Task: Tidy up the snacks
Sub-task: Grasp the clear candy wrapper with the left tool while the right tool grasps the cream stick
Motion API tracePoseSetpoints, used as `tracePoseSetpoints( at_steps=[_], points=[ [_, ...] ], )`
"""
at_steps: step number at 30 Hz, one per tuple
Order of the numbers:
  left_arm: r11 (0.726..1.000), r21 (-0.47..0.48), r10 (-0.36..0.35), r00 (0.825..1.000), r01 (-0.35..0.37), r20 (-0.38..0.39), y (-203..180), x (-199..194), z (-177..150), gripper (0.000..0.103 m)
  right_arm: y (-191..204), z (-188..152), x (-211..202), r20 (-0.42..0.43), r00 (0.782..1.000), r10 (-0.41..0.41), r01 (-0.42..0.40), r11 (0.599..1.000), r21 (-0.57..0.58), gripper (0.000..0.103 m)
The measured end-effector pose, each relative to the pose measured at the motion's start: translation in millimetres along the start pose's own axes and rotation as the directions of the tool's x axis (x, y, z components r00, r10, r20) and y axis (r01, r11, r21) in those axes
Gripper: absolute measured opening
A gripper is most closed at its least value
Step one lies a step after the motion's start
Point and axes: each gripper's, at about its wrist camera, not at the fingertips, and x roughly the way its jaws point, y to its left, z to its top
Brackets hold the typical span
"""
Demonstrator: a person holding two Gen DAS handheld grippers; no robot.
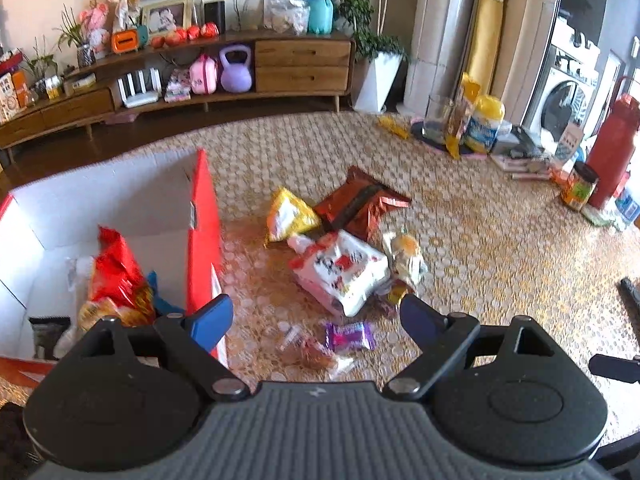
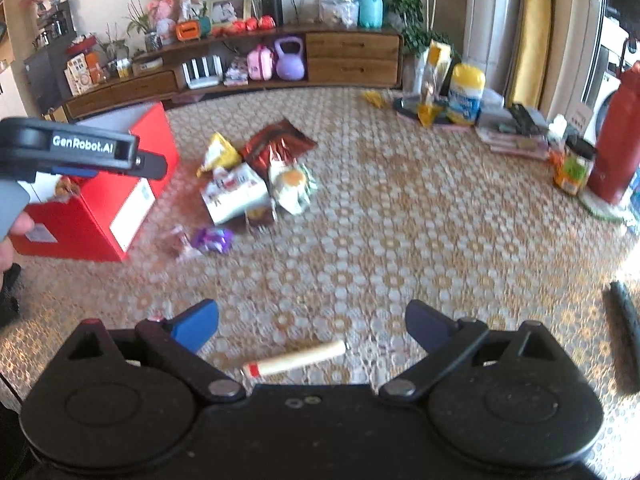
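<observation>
Snacks lie in a loose heap on the patterned tablecloth [image 1: 480,240]: a yellow bag [image 1: 290,214], a reddish-brown foil bag [image 1: 360,202], a white-and-red pack [image 1: 342,268] and a clear packet with an orange round inside [image 1: 406,252], touching or overlapping, with a purple candy wrapper [image 1: 350,336] apart on the near side. Left of the heap stands a red box [image 1: 204,236] with a white interior, already holding a red bag [image 1: 116,272]. The left gripper [image 1: 316,320] hangs spread wide over the candy wrapper, gripping nothing. The right gripper [image 2: 312,326] is likewise spread and empty above a cream stick-shaped snack [image 2: 298,358] with a red end.
</observation>
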Motion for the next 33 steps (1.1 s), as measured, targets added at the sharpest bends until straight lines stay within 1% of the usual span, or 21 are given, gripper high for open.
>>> tracePoseSetpoints(
  at_steps=[2,5,7,8,10,11,12,17,19,21,25,28,31,33],
  points=[
    [1.0,-0.001,0.0,1.0,0.0,-0.024,-3.0,8.8,-5.8,0.091,-1.6,-4.7,6.6,-0.023,1.0,-0.001,0.001,1.0,0.007,0.093],
    [1.0,0.013,0.017,1.0,-0.017,-0.023,-11.0,16.8,-16.5,0.09,-3.3,-11.2,14.7,-0.05,0.999,0.001,0.0,1.0,0.023,0.087],
    [1.0,0.015,0.024,0.999,-0.024,-0.023,-16.0,20.8,-21.6,0.082,-4.2,-14.6,19.5,-0.066,0.998,0.0,0.002,0.999,0.037,0.082],
    [1.0,0.002,0.03,0.999,-0.03,-0.029,-17.5,23.5,-23.1,0.079,-4.1,-15.5,21.6,-0.072,0.997,0.001,0.002,0.999,0.044,0.079],
    [0.999,-0.027,0.04,0.998,-0.041,-0.039,-17.8,28.1,-26.5,0.068,-3.5,-16.9,26.1,-0.085,0.996,-0.003,0.008,0.998,0.059,0.076],
    [0.998,-0.047,0.047,0.998,-0.049,-0.047,-17.3,31.3,-28.2,0.065,-3.1,-17.6,28.1,-0.091,0.996,-0.001,0.007,0.998,0.069,0.074],
    [0.996,-0.066,0.051,0.997,-0.055,-0.058,-16.4,34.1,-29.7,0.06,-2.8,-18.2,30.1,-0.097,0.995,0.002,0.006,0.997,0.079,0.072],
    [0.981,-0.184,0.036,0.993,-0.057,-0.116,-4.0,49.5,-35.5,0.05,0.3,-19.6,38.2,-0.114,0.993,0.016,-0.002,0.993,0.122,0.063],
    [0.971,-0.228,0.041,0.991,-0.071,-0.13,1.7,54.3,-36.2,0.046,2.1,-19.0,40.4,-0.116,0.993,0.015,-0.001,0.992,0.126,0.061],
    [0.963,-0.255,0.044,0.988,-0.082,-0.15,4.5,60.1,-37.0,0.045,2.8,-18.7,43.6,-0.124,0.992,0.012,0.005,0.991,0.131,0.058],
    [0.951,-0.299,0.032,0.983,-0.086,-0.181,9.0,70.0,-39.5,0.04,4.1,-17.7,48.2,-0.13,0.992,0.001,0.018,0.99,0.141,0.052],
    [0.95,-0.302,0.03,0.984,-0.083,-0.176,8.2,71.6,-38.1,0.039,4.2,-17.5,51.4,-0.133,0.991,-0.001,0.021,0.989,0.145,0.05],
    [0.947,-0.309,0.035,0.984,-0.089,-0.176,8.5,73.3,-36.3,0.039,4.8,-17.0,53.0,-0.129,0.992,-0.009,0.028,0.99,0.141,0.047],
    [0.946,-0.312,0.037,0.983,-0.092,-0.178,8.5,75.1,-34.0,0.039,4.7,-15.8,53.8,-0.127,0.992,-0.017,0.036,0.989,0.143,0.037]
  ],
)
